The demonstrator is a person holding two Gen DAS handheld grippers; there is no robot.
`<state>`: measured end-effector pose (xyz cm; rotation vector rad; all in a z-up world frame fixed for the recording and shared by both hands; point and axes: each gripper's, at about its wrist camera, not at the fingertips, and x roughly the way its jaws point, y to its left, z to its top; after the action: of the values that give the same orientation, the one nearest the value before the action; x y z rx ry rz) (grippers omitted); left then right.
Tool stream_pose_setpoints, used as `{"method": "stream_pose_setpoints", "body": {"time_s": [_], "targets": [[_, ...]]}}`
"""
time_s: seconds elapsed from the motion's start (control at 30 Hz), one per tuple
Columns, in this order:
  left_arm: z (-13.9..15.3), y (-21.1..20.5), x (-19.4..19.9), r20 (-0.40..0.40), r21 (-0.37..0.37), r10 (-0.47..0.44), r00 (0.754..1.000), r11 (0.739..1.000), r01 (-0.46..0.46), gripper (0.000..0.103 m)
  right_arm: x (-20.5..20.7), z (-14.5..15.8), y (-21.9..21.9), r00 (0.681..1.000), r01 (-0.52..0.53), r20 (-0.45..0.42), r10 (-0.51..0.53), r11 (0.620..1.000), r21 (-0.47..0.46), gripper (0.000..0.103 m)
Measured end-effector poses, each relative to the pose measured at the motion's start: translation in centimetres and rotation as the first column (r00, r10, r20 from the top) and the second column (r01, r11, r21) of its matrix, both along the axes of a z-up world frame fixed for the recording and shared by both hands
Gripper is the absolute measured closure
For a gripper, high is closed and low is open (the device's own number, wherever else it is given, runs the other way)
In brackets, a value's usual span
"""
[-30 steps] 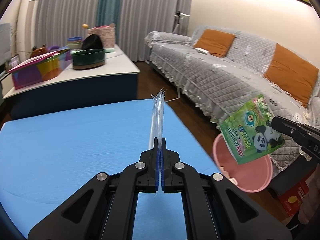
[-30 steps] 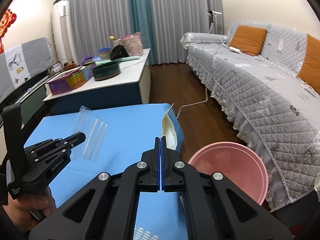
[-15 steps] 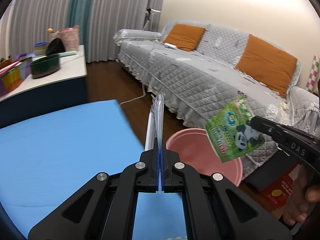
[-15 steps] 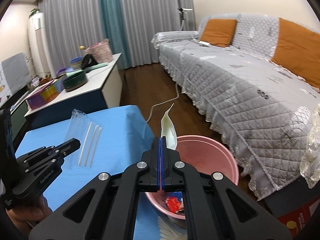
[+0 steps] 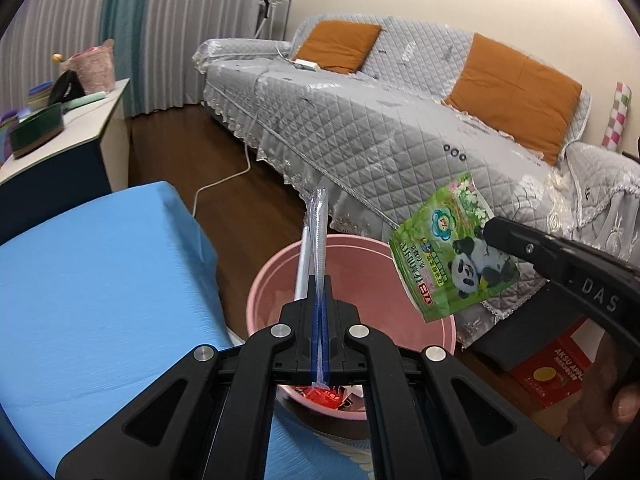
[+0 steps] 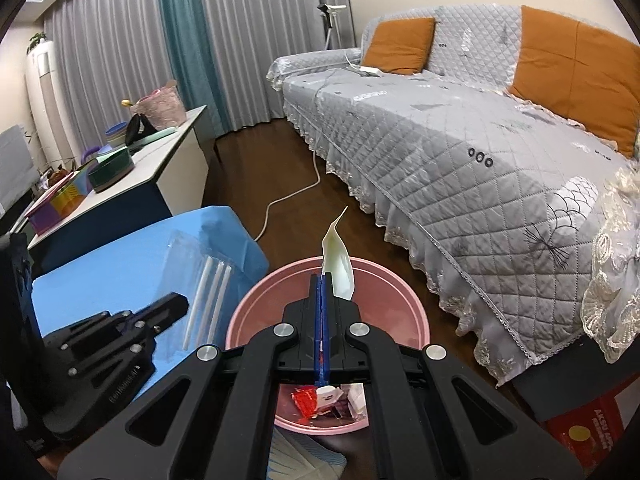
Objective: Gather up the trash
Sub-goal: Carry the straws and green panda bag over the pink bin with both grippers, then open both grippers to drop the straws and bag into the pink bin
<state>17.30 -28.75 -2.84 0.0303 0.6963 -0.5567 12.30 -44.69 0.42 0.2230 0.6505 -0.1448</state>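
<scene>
My left gripper (image 5: 319, 292) is shut on a clear plastic straw packet (image 5: 315, 236) and holds it over the pink bin (image 5: 280, 272). My right gripper (image 6: 322, 280) is shut on a green panda snack wrapper (image 5: 452, 248), seen edge-on as a pale wrapper in the right wrist view (image 6: 338, 264), also over the pink bin (image 6: 384, 280). Red and white trash (image 6: 320, 398) lies in the bin's bottom. The left gripper (image 6: 176, 308) with the straw packet (image 6: 204, 284) shows at left in the right wrist view.
The blue table (image 5: 100, 280) is at left, with the bin on the floor beside its edge. A grey quilted sofa (image 5: 400, 120) with orange cushions runs behind. A white cable (image 6: 288, 196) lies on the wood floor. A red box (image 5: 556, 372) sits right of the bin.
Both grippers have swung right from above the blue table to above the pink bin, each still holding its piece of trash.
</scene>
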Motion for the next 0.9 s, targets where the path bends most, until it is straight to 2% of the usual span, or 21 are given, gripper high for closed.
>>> {"method": "stream_pose_setpoints", "body": {"time_s": [0.13, 0.2, 0.23, 0.27, 0.3, 0.33, 0.37, 0.63, 0.9], "targets": [[-0.7, -1.0, 1.1, -0.037, 0.006, -0.034, 0.999, 0.999, 0.034, 0.100, 0.3, -0.4, -0.8, 1.000, 0.007, -0.012, -0.007, 1.000, 0.018, 0.102], [-1.1, -1.4, 1.6, -0.059, 0.006, -0.040, 0.997, 0.999, 0.041, 0.086, 0.7, -0.8, -1.0, 0.999, 0.019, -0.033, -0.018, 1.000, 0.015, 0.099], [-1.2, -1.2, 1.9, -0.068, 0.000, -0.033, 0.997, 0.999, 0.033, 0.071, 0.9, -1.0, -1.2, 0.998, 0.032, -0.048, -0.031, 0.999, 0.018, 0.098], [-1.4, -1.1, 2.0, -0.072, -0.009, -0.026, 0.997, 1.000, 0.025, 0.063, 1.0, -1.3, -1.5, 0.998, 0.039, -0.060, -0.037, 0.999, 0.034, 0.096], [-1.4, -0.7, 2.2, -0.085, -0.025, -0.012, 0.996, 1.000, 0.010, 0.062, 1.0, -1.5, -1.8, 0.997, 0.047, -0.066, -0.043, 0.998, 0.049, 0.082], [-1.5, -0.4, 2.3, -0.095, -0.035, -0.006, 0.995, 0.999, 0.003, 0.062, 1.0, -1.6, -2.1, 0.996, 0.060, -0.068, -0.056, 0.996, 0.060, 0.060], [-1.5, -0.2, 2.4, -0.103, -0.040, -0.002, 0.995, 0.999, -0.002, 0.062, 1.0, -1.5, -2.3, 0.996, 0.070, -0.061, -0.066, 0.995, 0.065, 0.051], [0.0, 2.3, 1.5, -0.068, -0.031, 0.055, 0.996, 0.998, -0.057, 0.060, 0.5, -0.3, -2.1, 0.994, 0.104, -0.018, -0.103, 0.992, 0.067, 0.051], [3.3, 7.5, -1.4, 0.024, -0.012, 0.125, 0.992, 0.992, -0.124, 0.048, -1.1, 2.5, 1.9, 0.997, 0.064, 0.048, -0.064, 0.998, 0.010, 0.033]]}}
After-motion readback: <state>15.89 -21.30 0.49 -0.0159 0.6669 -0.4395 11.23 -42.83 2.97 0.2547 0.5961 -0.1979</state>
